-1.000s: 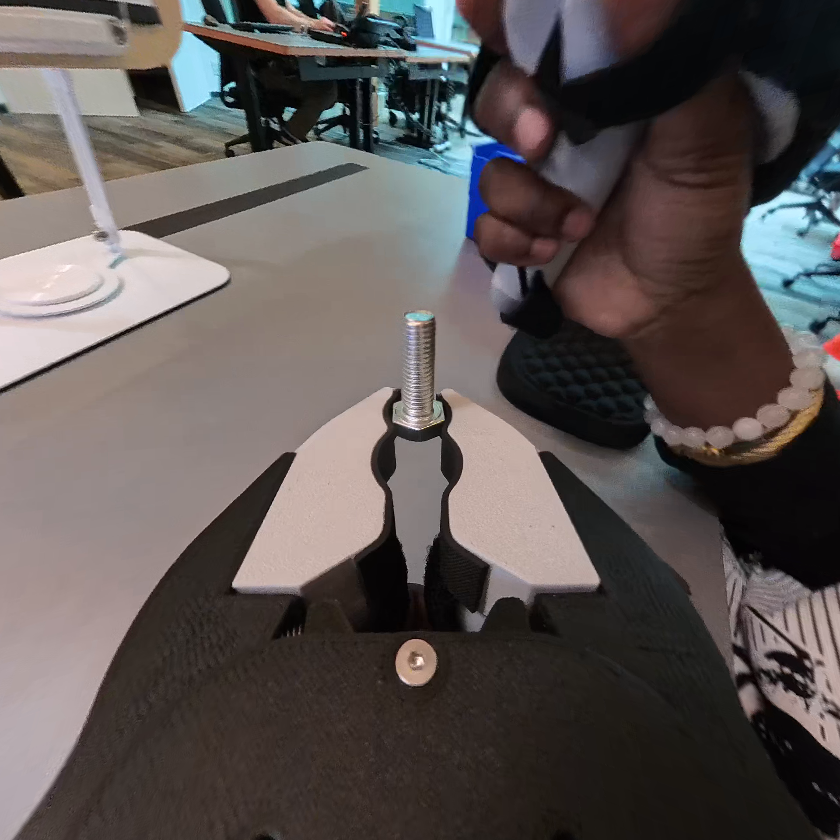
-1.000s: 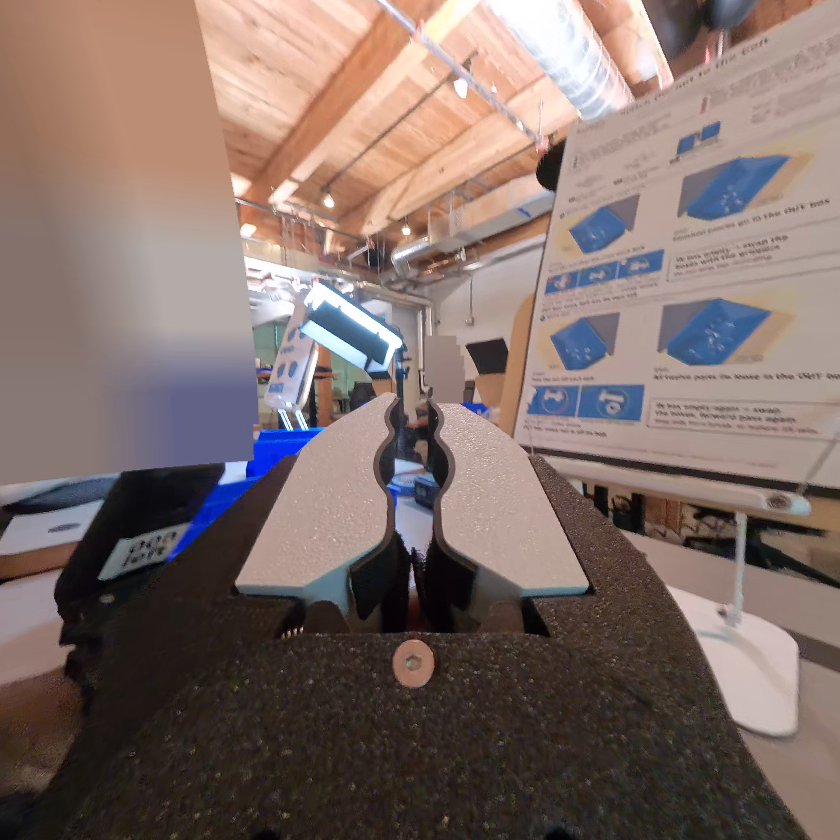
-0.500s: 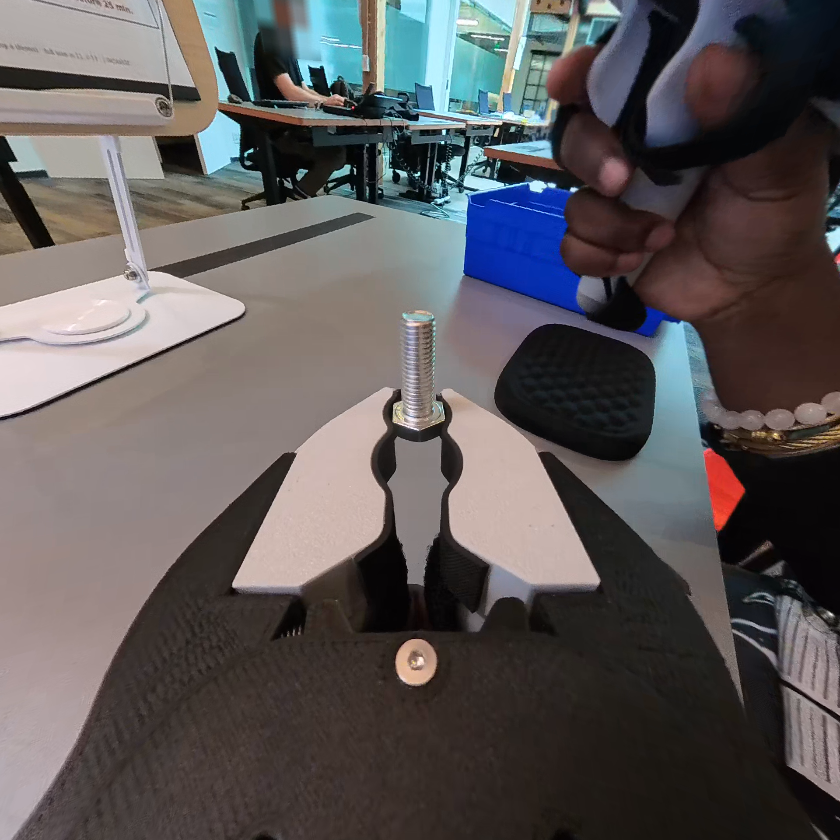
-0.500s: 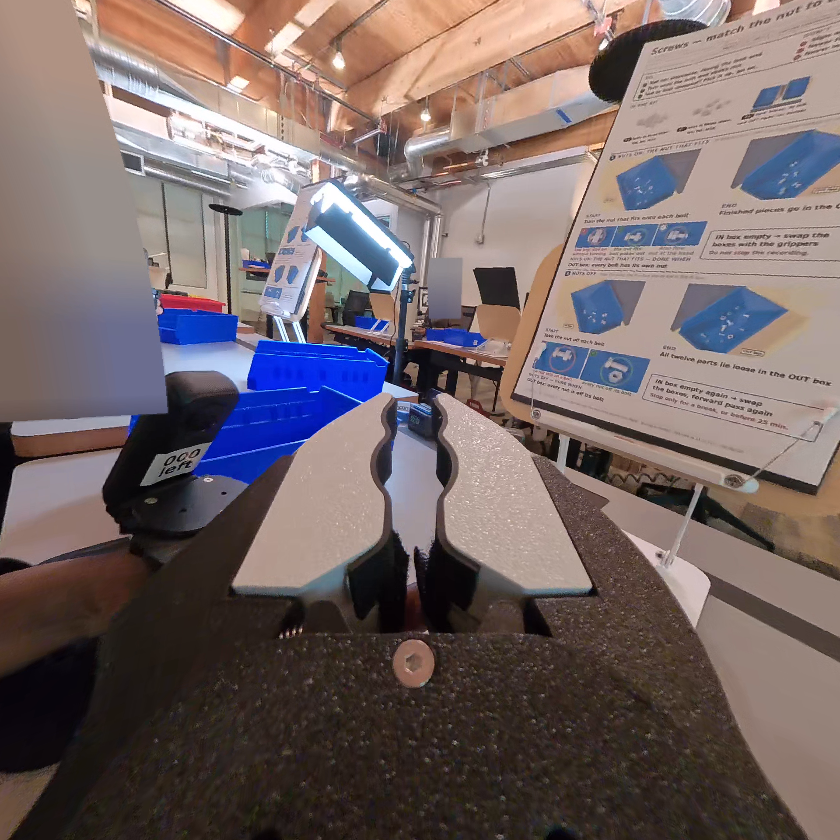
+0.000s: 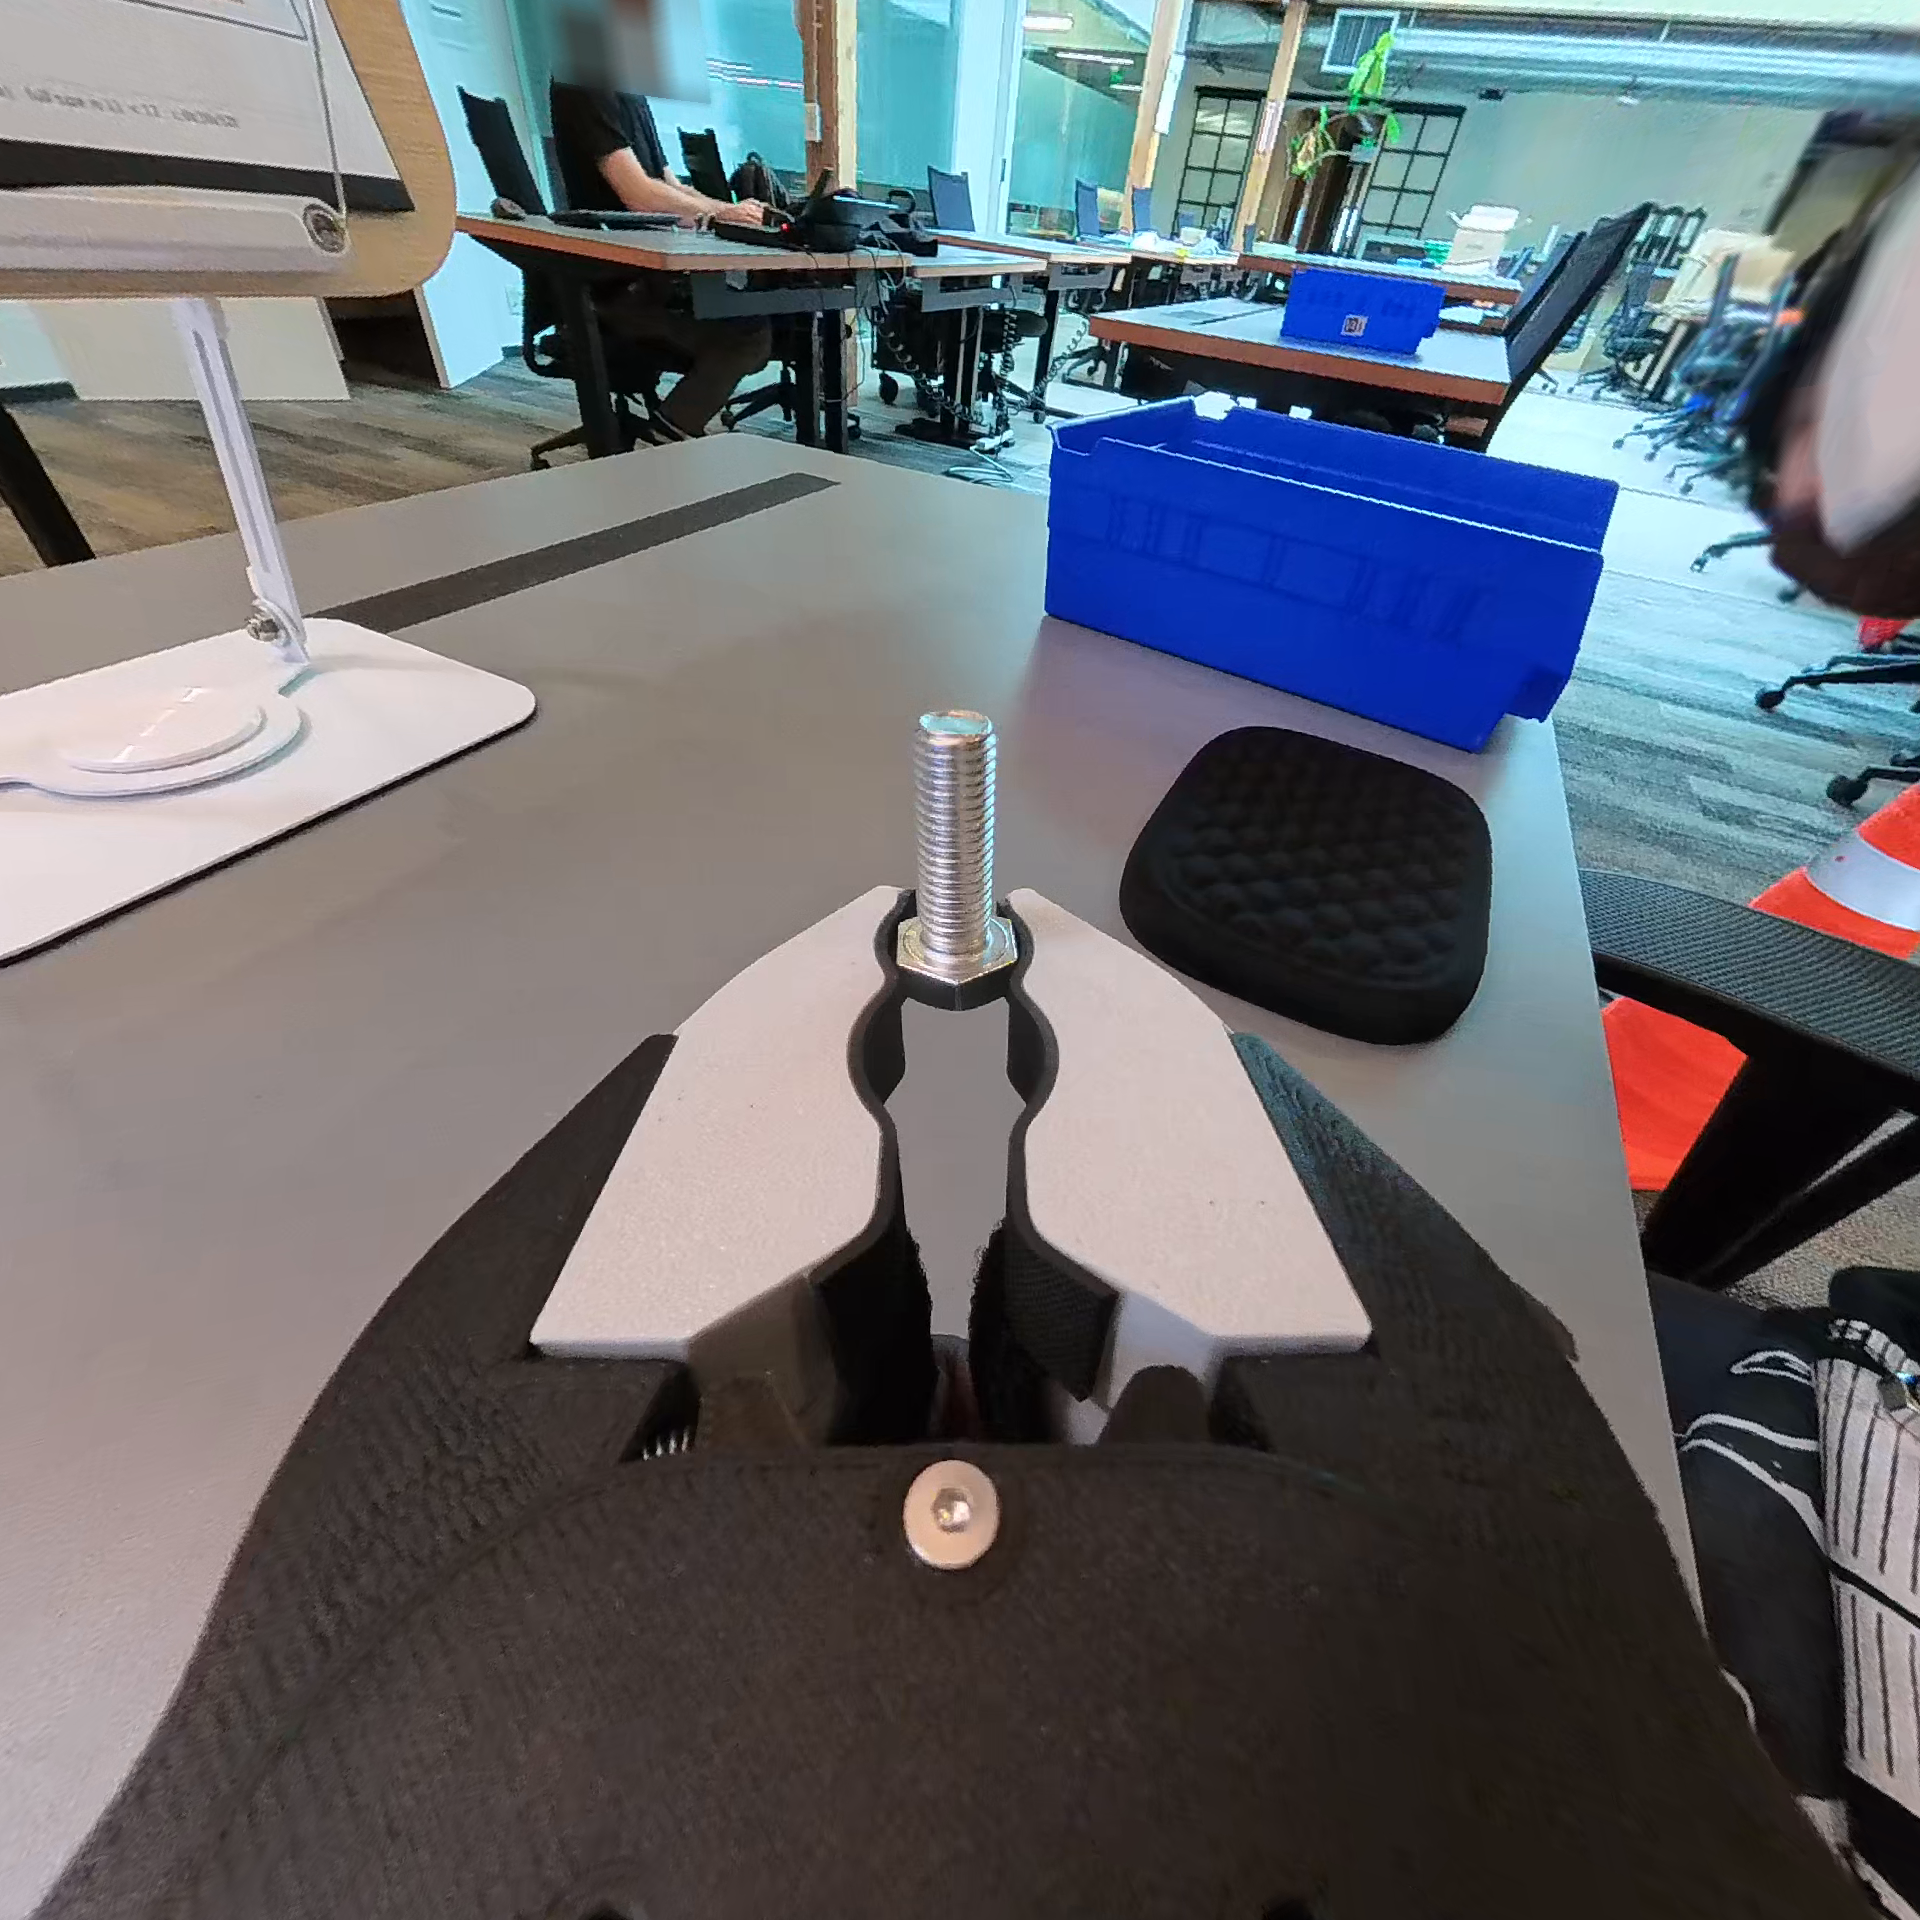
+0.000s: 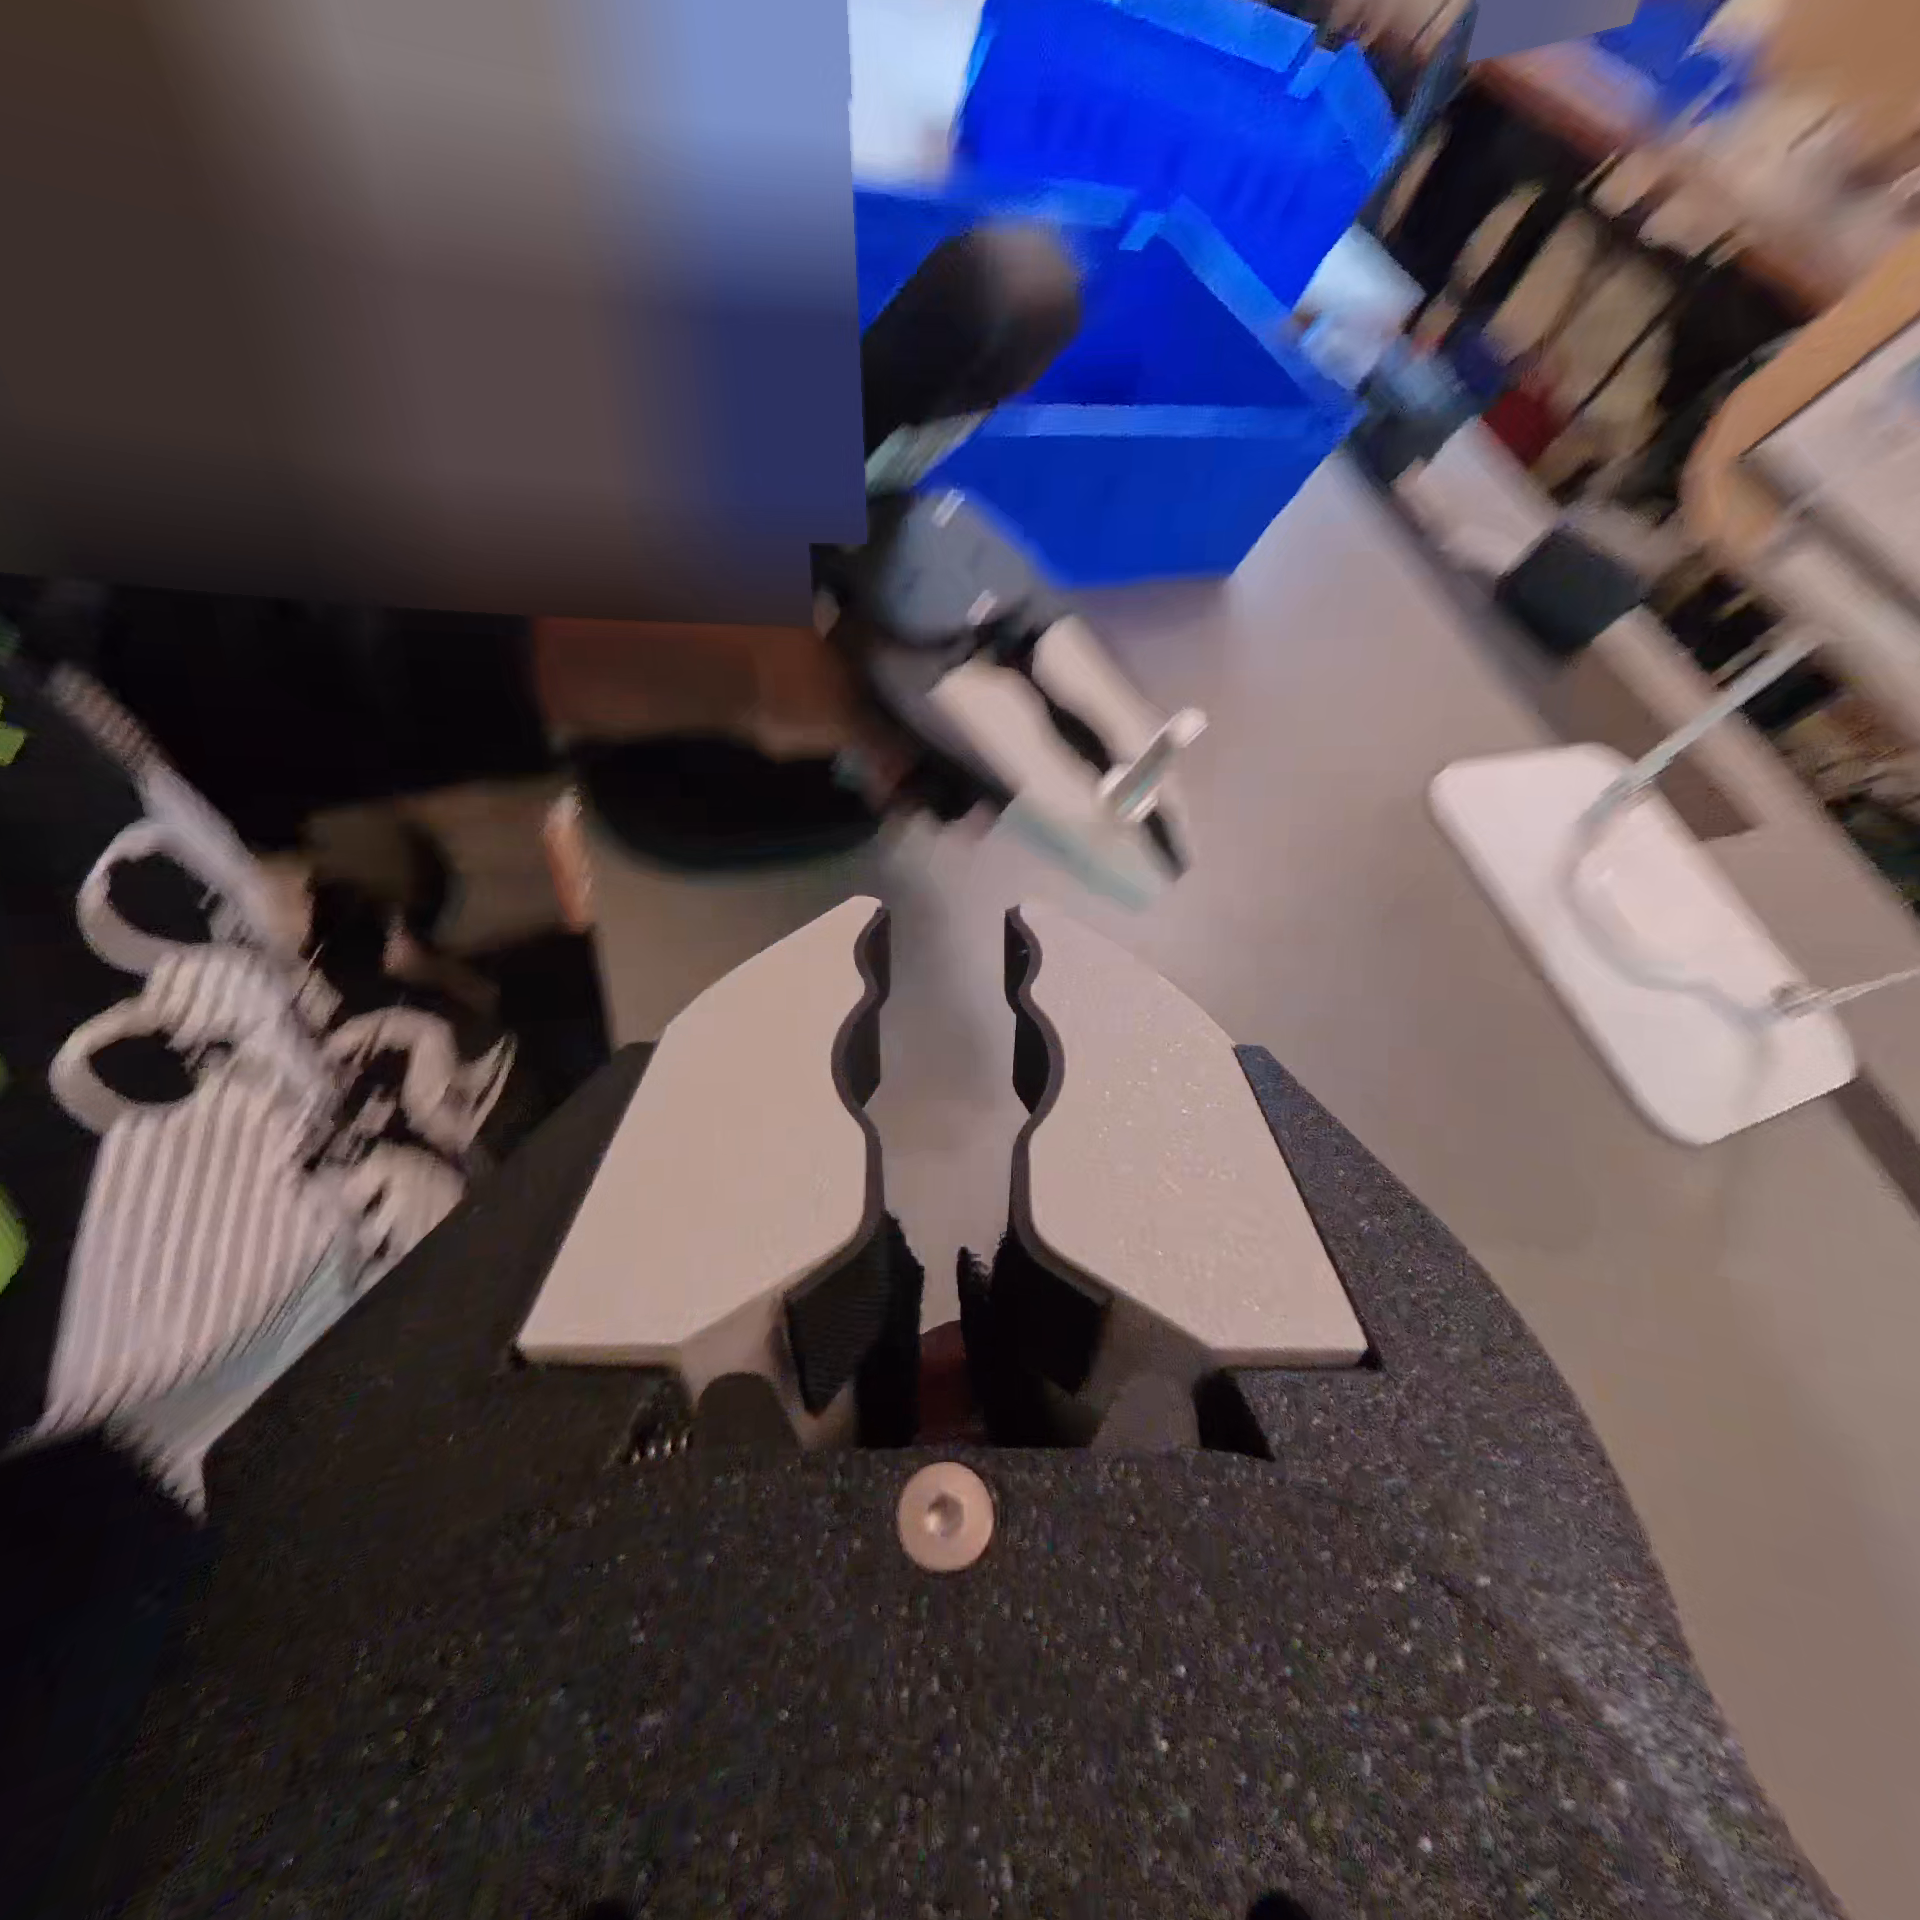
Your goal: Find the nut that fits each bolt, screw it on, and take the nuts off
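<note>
My left gripper (image 5: pixel 954 920) is shut on the hex head of a silver bolt (image 5: pixel 954 821). It holds the bolt upright above the grey table (image 5: pixel 520 987), with the bare thread pointing up and no nut on it. My right gripper (image 6: pixel 945 914) is slightly open and empty, and its view is motion-blurred. It points down at the table towards the left gripper (image 6: pixel 1023 717), which shows farther off holding the bolt (image 6: pixel 1148 764). In the left wrist view the right hand is only a blur (image 5: pixel 1844 343) at the top right edge.
A blue bin (image 5: pixel 1320 561) stands at the table's far right, also seen in the right wrist view (image 6: pixel 1122 457). A black textured pad (image 5: pixel 1309 883) lies in front of it. A white stand base (image 5: pixel 208 748) (image 6: pixel 1631 935) holds a poster board. The table edge and a chair are at the right. Left tips to right tips: about 12 centimeters.
My right gripper has swung from pointing up at the poster down towards the table, and its jaws stand a little wider. The right hand has moved up and right, uncovering the blue bin. The bolt stays gripped.
</note>
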Action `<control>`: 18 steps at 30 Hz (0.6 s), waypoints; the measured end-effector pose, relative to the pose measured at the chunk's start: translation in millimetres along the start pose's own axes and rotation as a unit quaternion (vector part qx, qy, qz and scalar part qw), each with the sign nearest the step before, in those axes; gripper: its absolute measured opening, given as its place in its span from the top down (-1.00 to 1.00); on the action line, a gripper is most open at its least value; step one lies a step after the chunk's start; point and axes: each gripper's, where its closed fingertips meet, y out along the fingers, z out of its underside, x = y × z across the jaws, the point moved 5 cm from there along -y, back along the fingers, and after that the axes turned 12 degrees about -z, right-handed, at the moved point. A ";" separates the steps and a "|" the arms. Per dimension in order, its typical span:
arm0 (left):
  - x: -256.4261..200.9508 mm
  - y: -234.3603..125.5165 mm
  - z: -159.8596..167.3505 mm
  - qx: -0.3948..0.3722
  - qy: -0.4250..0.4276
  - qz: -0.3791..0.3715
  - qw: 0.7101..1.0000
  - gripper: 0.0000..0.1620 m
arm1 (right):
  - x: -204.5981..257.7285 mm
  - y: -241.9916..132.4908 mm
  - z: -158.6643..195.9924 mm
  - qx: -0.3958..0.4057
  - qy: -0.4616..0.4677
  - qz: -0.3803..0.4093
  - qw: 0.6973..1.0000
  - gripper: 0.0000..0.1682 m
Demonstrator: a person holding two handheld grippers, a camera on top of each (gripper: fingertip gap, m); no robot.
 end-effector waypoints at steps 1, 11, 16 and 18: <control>-0.3 0.1 0.2 0.001 0.001 0.001 1.000 0.81 | 14.3 -0.1 10.9 0.044 -0.003 -0.028 0.999 0.74; -1.2 1.5 1.3 0.007 0.005 0.003 1.000 0.81 | 142.0 13.3 123.7 0.263 0.012 -0.306 0.915 0.73; -2.8 1.5 1.7 0.007 0.013 0.003 1.000 0.81 | 150.4 29.8 152.8 0.300 -0.011 -0.268 0.915 0.73; -2.7 1.4 1.5 0.007 0.013 0.004 1.000 0.81 | 149.8 31.7 153.0 0.300 -0.018 -0.263 0.917 0.70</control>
